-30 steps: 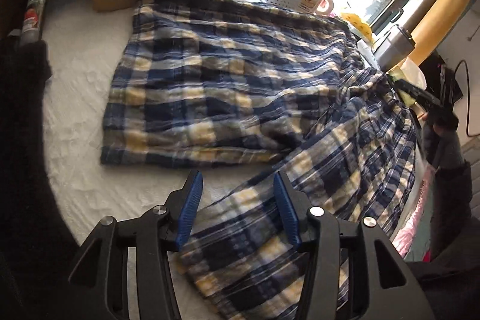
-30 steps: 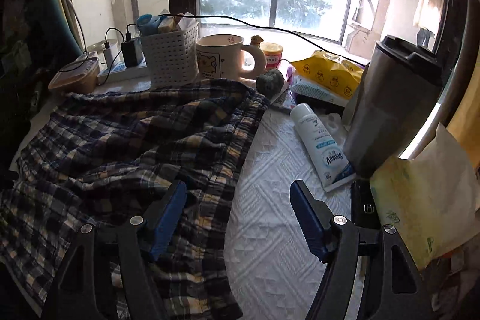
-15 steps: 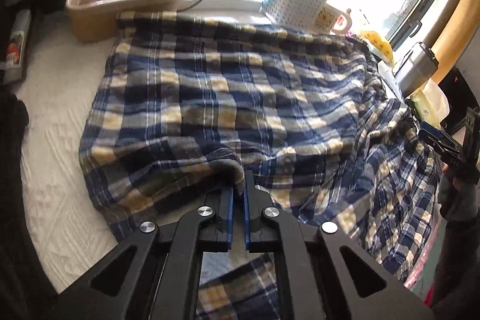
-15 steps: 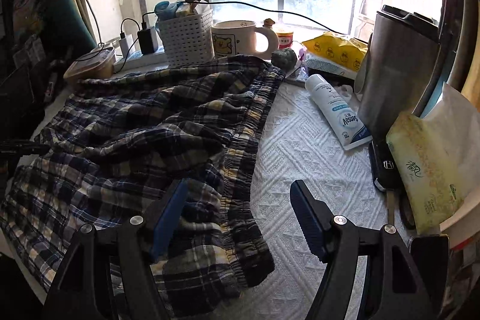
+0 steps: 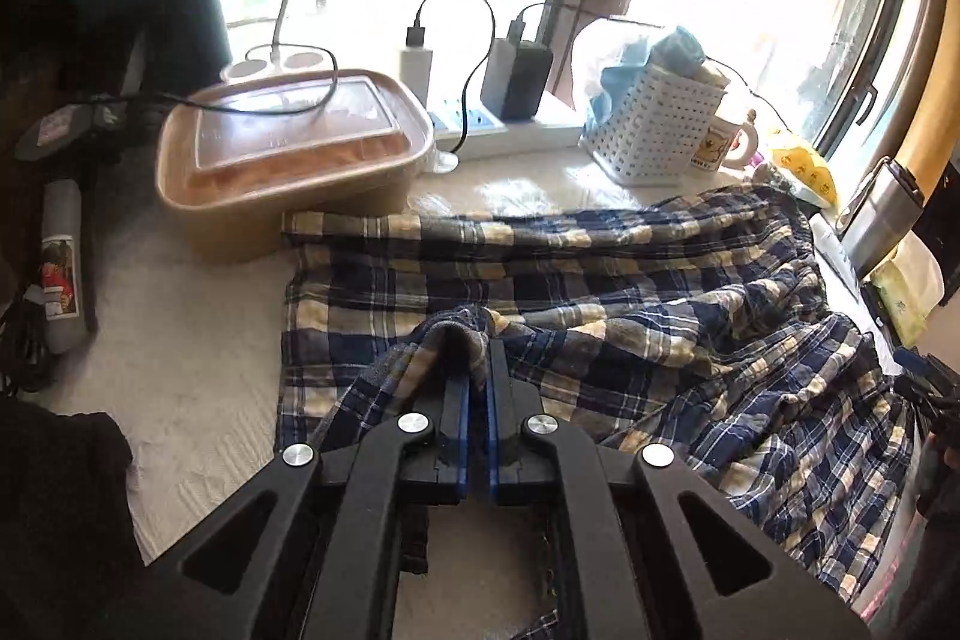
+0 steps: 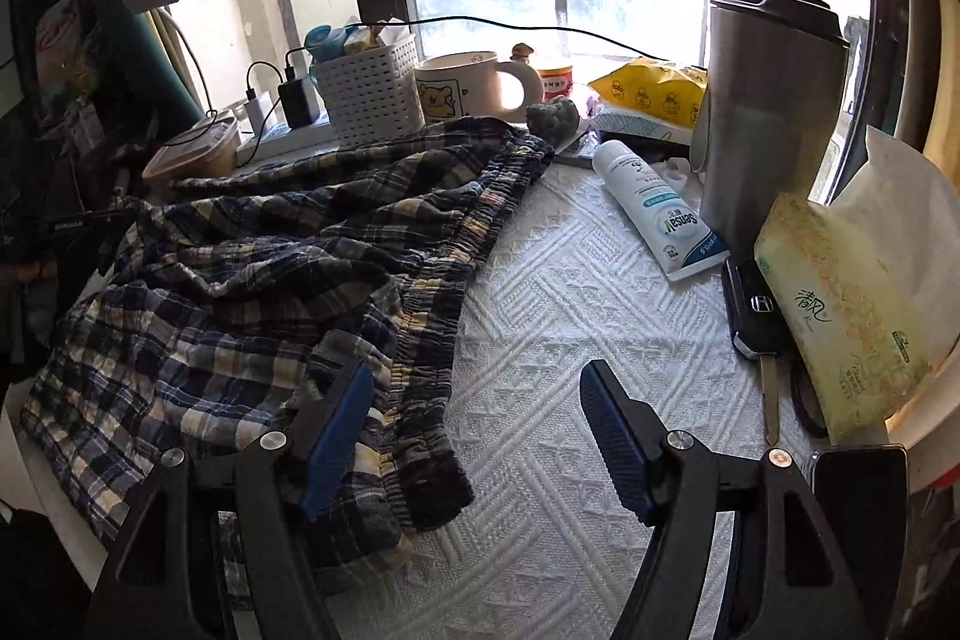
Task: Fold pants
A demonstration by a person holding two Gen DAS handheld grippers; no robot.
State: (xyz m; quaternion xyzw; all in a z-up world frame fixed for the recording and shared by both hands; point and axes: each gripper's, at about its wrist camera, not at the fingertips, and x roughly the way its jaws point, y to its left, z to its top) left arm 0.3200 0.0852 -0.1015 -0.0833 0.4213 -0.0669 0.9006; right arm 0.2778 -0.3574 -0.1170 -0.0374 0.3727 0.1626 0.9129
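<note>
LEFT: black left gripper with blue pads (image 5: 474,388), jaws apart a second ago over one leg hem, now clamped on hem of blue-and-yellow plaid cotton pants (image 5: 630,292) | PANTS: gripped leg drawn over other leg toward tan lidded container (image 5: 294,154); fabric bunched | RIGHT: black right gripper with blue pads (image 6: 474,430) lower, waistband nearer.

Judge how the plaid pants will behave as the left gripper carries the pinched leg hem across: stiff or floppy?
Probably floppy: the plaid pants drape in soft folds around the shut left gripper, so the leg should trail and sag. They look thin and crinkled, likely light. The gathered waistband near the open right gripper may bunch rather than lie flat.
</note>
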